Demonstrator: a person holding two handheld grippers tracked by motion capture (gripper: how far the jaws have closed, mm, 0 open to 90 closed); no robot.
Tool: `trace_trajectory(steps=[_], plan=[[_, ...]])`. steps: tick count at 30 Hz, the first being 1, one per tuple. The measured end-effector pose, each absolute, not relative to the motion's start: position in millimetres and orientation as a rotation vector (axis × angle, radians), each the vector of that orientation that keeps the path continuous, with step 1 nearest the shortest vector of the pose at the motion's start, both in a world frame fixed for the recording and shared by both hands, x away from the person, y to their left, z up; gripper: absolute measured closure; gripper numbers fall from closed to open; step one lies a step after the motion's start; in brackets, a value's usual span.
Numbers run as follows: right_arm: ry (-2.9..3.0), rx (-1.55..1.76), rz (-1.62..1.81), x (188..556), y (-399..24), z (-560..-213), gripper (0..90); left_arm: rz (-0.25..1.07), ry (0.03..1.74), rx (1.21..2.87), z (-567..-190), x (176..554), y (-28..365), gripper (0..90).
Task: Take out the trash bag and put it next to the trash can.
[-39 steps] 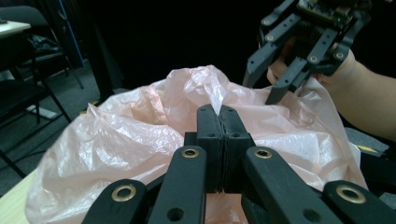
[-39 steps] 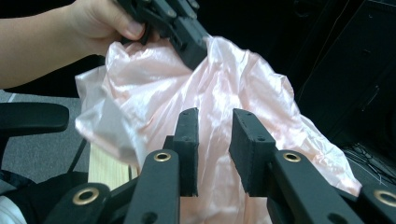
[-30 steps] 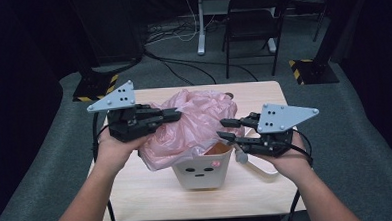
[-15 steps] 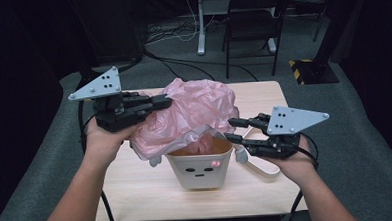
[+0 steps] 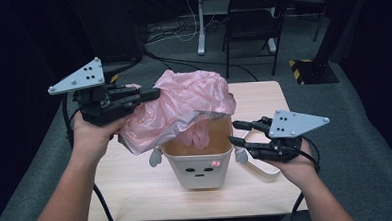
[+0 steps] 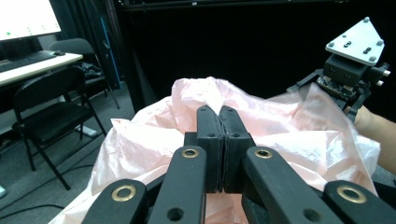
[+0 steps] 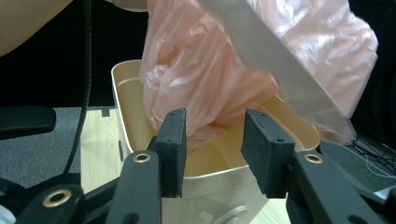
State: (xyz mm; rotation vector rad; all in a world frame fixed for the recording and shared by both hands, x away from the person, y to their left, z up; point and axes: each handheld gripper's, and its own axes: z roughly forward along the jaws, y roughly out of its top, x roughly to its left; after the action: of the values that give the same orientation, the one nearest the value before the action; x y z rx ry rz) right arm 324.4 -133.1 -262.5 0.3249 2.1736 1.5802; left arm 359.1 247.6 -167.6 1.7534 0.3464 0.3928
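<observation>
My left tongs [image 5: 151, 95] are clamped on the pink bag [image 5: 188, 98], lifted mostly out of the bin [image 5: 199, 165] near the table's [image 5: 137, 193] front edge, its tail inside, while my right tongs [image 5: 235, 134], just opening, hold nothing.

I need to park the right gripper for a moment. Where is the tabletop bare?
The table is bare along the near edge in front of the bin, and at the far right corner behind the right gripper. Left of the bin, the pink bag hangs from the left gripper, crowding it.
</observation>
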Motion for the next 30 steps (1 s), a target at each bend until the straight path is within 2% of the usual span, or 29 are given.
trace_trajectory(steps=[19, 30], plan=[[2.151, 0.346, 1.592, 322.3, -140.1, -260.9, 60.2, 0.502, 0.366, 1.703, -134.6, 345.4, 280.6, 88.8], [2.147, 0.355, 1.594, 321.3, -142.0, -260.7, 60.6, 0.571, 0.419, 1.646, -122.8, 336.0, 315.4, 88.9]])
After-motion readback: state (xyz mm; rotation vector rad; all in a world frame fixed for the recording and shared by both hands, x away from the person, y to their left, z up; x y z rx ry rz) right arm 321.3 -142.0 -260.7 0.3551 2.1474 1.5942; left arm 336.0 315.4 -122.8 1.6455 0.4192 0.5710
